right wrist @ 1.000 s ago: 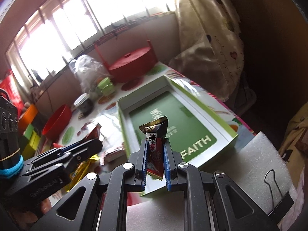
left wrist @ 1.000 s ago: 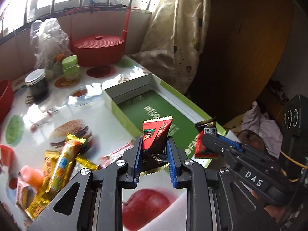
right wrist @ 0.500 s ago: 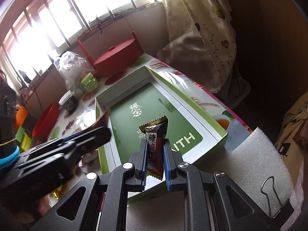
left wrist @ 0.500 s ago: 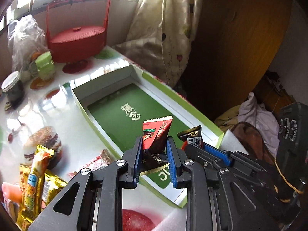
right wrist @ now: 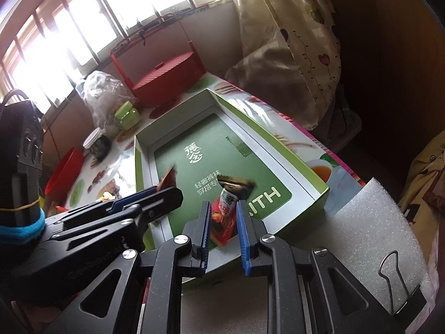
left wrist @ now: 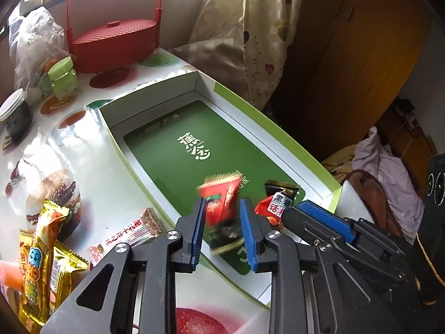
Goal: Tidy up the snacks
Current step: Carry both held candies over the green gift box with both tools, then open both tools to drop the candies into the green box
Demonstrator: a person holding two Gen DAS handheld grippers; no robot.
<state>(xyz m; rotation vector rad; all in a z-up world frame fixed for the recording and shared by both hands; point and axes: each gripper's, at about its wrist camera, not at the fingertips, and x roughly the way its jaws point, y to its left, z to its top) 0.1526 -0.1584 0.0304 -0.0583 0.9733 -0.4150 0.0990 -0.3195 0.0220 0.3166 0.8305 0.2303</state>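
Observation:
My left gripper (left wrist: 222,201) hangs over the near end of a shallow box with a green floor (left wrist: 155,97). Its jaws are opening, and a red snack packet (left wrist: 222,194) sits blurred and loose between the blue pads. My right gripper (right wrist: 223,204) is beside it over the same box (right wrist: 278,144), and its jaws are opening too. A dark-topped red candy (right wrist: 232,194) tilts between its pads, away from the left one. The candy (left wrist: 275,200) also shows in the left wrist view.
A red lidded basket with a tall handle (left wrist: 111,41), two jars (left wrist: 62,79) and a plastic bag (left wrist: 36,36) stand at the table's far end. Several snack packets (left wrist: 41,264) and a wafer packet (left wrist: 130,233) lie left of the box. A foam sheet (right wrist: 370,222) with a binder clip (right wrist: 392,278) lies on the right.
Both grippers came down and in over the box's near end. Both pairs of jaws have parted, and the red packet and the candy now slip, blurred, between them.

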